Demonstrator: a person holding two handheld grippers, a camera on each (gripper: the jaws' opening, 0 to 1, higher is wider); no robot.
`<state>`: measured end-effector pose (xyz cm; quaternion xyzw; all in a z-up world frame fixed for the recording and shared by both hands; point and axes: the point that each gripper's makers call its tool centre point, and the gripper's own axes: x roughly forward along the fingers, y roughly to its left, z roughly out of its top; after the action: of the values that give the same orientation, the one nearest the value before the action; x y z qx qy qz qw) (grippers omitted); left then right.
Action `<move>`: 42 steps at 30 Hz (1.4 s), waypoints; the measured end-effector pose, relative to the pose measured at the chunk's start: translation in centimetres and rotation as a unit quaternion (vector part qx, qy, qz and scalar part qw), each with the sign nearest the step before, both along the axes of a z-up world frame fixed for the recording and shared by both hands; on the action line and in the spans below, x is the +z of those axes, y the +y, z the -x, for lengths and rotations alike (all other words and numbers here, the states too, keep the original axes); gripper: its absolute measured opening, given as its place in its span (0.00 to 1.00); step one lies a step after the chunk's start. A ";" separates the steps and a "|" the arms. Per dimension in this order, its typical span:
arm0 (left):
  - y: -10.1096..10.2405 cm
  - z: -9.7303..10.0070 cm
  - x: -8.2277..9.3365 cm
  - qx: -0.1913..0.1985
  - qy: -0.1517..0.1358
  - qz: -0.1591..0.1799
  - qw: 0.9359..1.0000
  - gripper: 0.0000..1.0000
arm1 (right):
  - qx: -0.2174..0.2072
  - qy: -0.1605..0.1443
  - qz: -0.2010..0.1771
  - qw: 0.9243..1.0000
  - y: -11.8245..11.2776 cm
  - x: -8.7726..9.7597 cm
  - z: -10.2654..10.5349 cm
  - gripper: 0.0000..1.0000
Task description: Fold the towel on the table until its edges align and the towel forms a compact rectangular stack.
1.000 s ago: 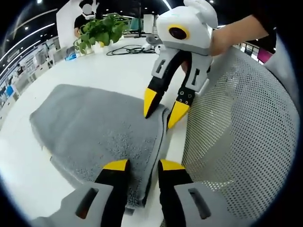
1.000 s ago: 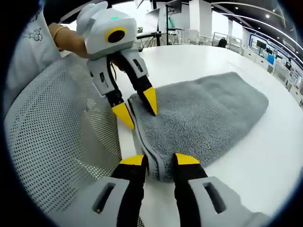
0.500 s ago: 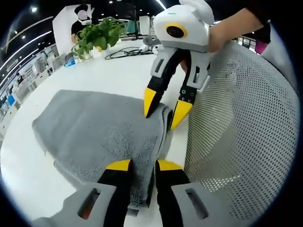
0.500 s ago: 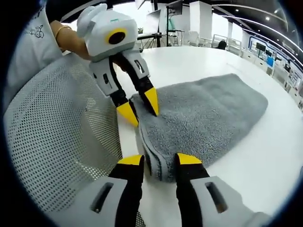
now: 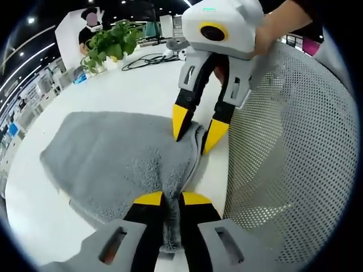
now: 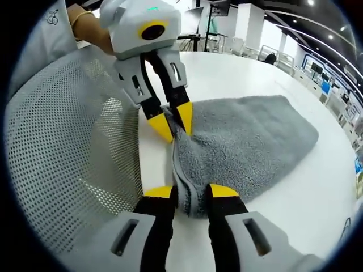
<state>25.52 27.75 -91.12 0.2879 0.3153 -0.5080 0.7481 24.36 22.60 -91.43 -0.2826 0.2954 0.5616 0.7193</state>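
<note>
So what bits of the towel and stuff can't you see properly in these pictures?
- Left gripper view: the towel's near corner is hidden under the left tool.
- Right gripper view: the towel's folded edge is covered by the right tool, so how many layers it has is unclear.
- Left gripper view: the plant and cables are too small to read.
- Both views: the mesh chair back hides what lies behind it.
</note>
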 end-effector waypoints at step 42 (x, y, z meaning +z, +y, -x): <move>0.8 0.3 3.3 -0.007 0.061 0.023 0.998 0.06 | -0.037 0.039 -0.010 0.999 0.4 3.6 0.0 0.05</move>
<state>25.22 28.52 -87.77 0.2416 0.3469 -0.5371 0.7300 24.37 23.00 -87.87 -0.2421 0.3279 0.5485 0.7301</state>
